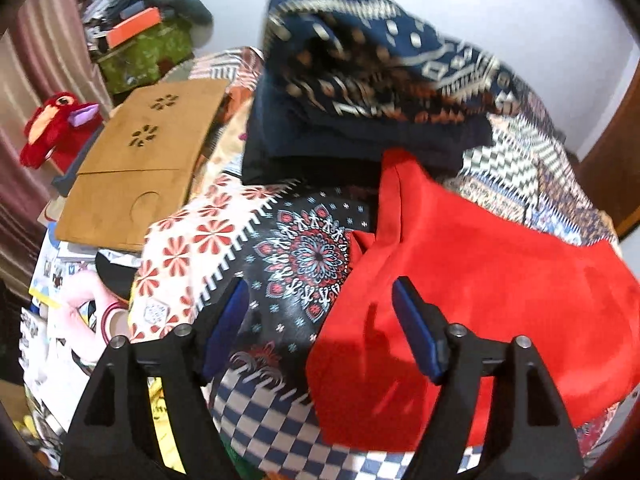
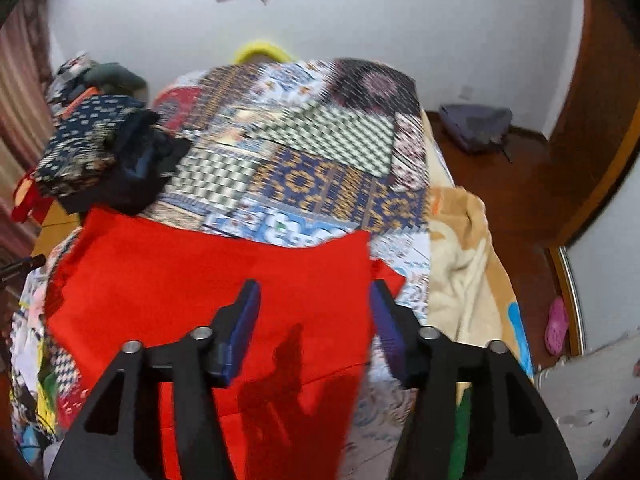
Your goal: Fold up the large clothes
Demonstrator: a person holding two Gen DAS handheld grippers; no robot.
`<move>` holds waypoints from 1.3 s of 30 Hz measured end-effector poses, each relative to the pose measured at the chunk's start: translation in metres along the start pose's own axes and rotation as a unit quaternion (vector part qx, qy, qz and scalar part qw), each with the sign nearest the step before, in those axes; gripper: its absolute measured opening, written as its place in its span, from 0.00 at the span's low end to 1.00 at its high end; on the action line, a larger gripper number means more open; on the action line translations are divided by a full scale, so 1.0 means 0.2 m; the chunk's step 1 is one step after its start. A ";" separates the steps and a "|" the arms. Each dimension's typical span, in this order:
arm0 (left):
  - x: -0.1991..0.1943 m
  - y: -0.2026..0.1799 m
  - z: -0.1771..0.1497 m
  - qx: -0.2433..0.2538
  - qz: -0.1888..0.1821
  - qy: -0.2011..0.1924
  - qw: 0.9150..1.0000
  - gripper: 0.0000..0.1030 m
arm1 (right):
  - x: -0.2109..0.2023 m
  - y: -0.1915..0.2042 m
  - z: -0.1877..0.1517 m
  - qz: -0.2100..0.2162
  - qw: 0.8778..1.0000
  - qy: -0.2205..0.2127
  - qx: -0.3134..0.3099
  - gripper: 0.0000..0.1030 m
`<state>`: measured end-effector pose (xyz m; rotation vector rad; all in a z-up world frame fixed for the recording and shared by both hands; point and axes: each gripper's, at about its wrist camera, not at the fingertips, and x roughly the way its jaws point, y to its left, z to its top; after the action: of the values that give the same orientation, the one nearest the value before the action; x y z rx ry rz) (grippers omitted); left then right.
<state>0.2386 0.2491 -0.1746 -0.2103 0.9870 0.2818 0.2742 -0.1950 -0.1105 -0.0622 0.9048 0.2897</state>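
Here the red garment (image 2: 208, 280) lies spread flat on the patchwork bedspread (image 2: 304, 152) of the bed, just in front of a stack of folded dark clothes (image 1: 360, 92). Both the left gripper (image 1: 320, 320) and right gripper (image 2: 316, 320) hover above it, jaws apart, holding nothing.

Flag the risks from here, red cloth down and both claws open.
1. The red cloth lies rumpled, so a fold may come out skewed.
2. The stack of folded clothes sits right behind it; a sweep could topple it.
3. The right claw hangs over the cloth's edge and may pinch the quilt too.
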 end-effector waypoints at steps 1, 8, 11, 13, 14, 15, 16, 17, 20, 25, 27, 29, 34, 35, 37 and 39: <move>-0.03 0.02 -0.02 -0.006 -0.002 -0.005 1.000 0.77 | -0.02 0.04 0.00 0.005 1.000 -0.006 -0.007 0.61; -0.14 0.08 -0.18 -0.030 -0.006 -0.008 1.000 0.79 | 0.00 0.24 -0.08 0.044 0.999 -0.003 -0.029 0.66; -0.14 0.08 -0.26 -0.038 -0.011 0.000 0.999 0.79 | 0.05 0.32 -0.13 0.052 0.998 0.012 -0.038 0.66; -0.13 0.08 -0.32 -0.050 -0.023 0.007 0.998 0.79 | 0.09 0.36 -0.17 0.052 0.997 0.026 -0.045 0.66; -0.12 0.08 -0.35 -0.060 -0.041 0.014 0.997 0.79 | 0.11 0.39 -0.20 0.047 0.997 0.037 -0.052 0.66; -0.11 0.08 -0.38 -0.069 -0.055 0.019 0.996 0.79 | 0.12 0.41 -0.21 0.045 0.996 0.043 -0.057 0.66; -0.09 0.08 -0.41 -0.086 -0.078 0.029 0.993 0.79 | 0.15 0.43 -0.23 0.043 0.995 0.055 -0.066 0.66; -0.08 0.09 -0.44 -0.102 -0.098 0.037 0.989 0.79 | 0.15 0.44 -0.25 0.042 0.995 0.060 -0.070 0.66; -0.02 0.07 -0.51 -0.140 -0.161 0.060 0.975 0.79 | 0.17 0.47 -0.29 0.045 0.993 0.069 -0.079 0.66; 0.08 0.01 -0.57 -0.157 -0.236 0.097 0.954 0.79 | 0.20 0.48 -0.35 0.027 0.992 0.071 -0.097 0.74; 0.13 0.00 -0.58 -0.179 -0.267 0.110 0.941 0.79 | 0.20 0.47 -0.36 0.028 0.993 0.069 -0.097 0.76; 0.15 0.01 -0.57 -0.201 -0.284 0.107 0.931 0.79 | 0.21 0.47 -0.36 0.029 0.993 0.069 -0.094 0.76; 0.23 0.00 -0.49 -0.233 -0.328 0.099 0.910 0.79 | 0.22 0.47 -0.37 0.032 0.993 0.068 -0.096 0.77; 0.25 -0.01 -0.47 -0.236 -0.330 0.099 0.908 0.79 | 0.22 0.47 -0.37 0.033 0.993 0.068 -0.095 0.77; 0.29 -0.03 -0.43 -0.242 -0.328 0.102 0.908 0.79 | 0.22 0.46 -0.37 0.034 0.993 0.067 -0.092 0.78; 0.34 -0.07 -0.39 -0.241 -0.319 0.100 0.911 0.79 | 0.23 0.46 -0.36 0.035 0.993 0.067 -0.091 0.78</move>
<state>0.2161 0.2225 -0.2728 -1.0088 0.9836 -0.1093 0.2196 -0.1095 -0.1847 -0.2213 1.0138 0.4370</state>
